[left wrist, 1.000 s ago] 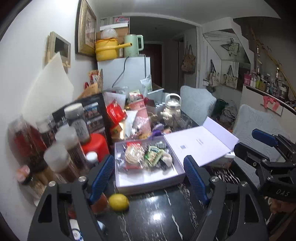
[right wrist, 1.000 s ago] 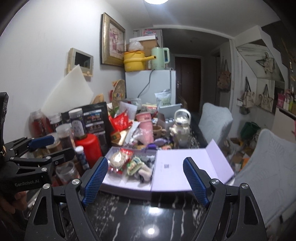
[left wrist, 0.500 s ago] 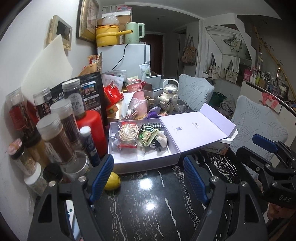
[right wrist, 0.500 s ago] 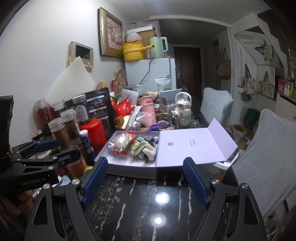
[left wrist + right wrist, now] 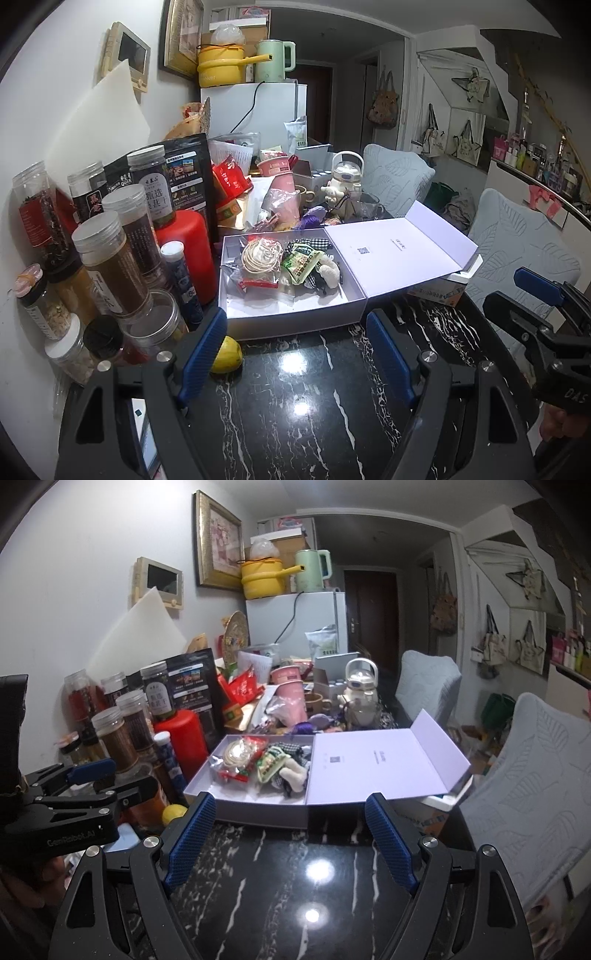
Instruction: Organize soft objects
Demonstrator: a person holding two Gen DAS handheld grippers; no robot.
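Observation:
A pale lilac box lies open on the black marble table, its lid folded flat to the right. Inside lie soft things: a cream coil in a red-edged wrapper, a green packet, a checked cloth and a white plush piece. My left gripper hovers just in front of the box, open and empty. My right gripper is also open and empty, before the box's front edge. Each gripper shows at the side of the other's view.
Tall spice jars, a red canister and a blue tube crowd the left. A lemon lies by the box's front left corner. Behind stand cups, bags and a white teapot. Padded chairs stand right.
Both grippers have sunk lower toward the table, so the box now sits higher in each view. Nothing was grasped; the jaws kept their spread.

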